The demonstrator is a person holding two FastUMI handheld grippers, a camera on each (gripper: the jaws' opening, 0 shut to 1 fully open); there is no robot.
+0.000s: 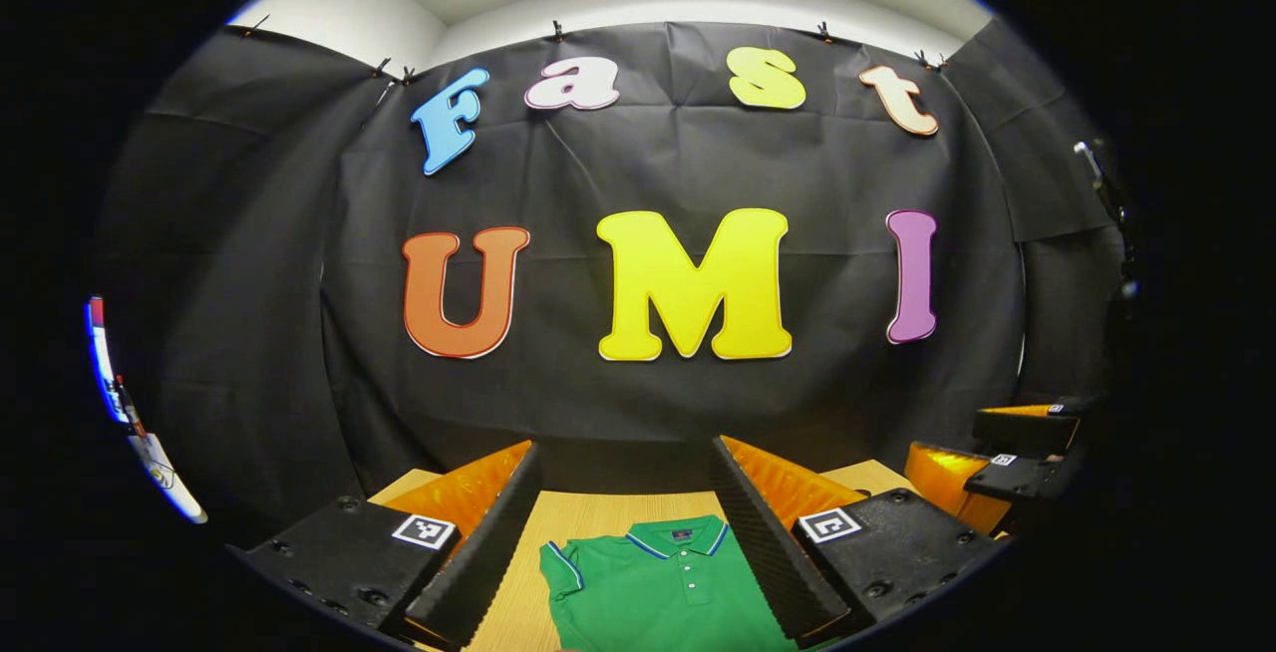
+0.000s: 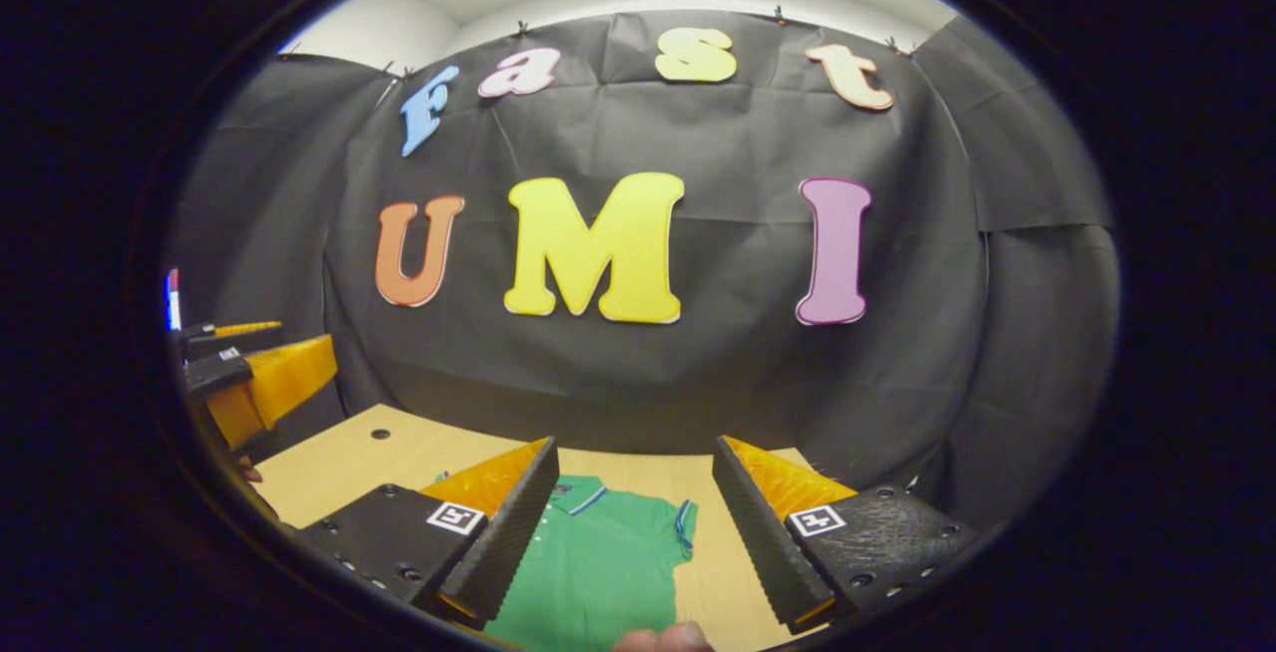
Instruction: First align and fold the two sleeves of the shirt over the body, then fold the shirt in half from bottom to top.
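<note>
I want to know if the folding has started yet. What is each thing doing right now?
green polo shirt: lying flat on the wooden table, collar away from the cameras, sleeves out, not folded.
left gripper: open, above the shirt, holding nothing.
right gripper: open, above the shirt, holding nothing.

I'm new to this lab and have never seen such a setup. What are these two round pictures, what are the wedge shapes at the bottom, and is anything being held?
Each picture comes from a fisheye camera riding on a hand-held gripper that a person carries, one per hand. The wedges are that gripper's own two fingers: the left hand-held gripper in the left gripper view, the right hand-held gripper in the right gripper view. Both stand open and hold nothing. Below them a green polo shirt lies on a wooden table. At the bottom edge of the right gripper view, a fingertip pokes in.
</note>
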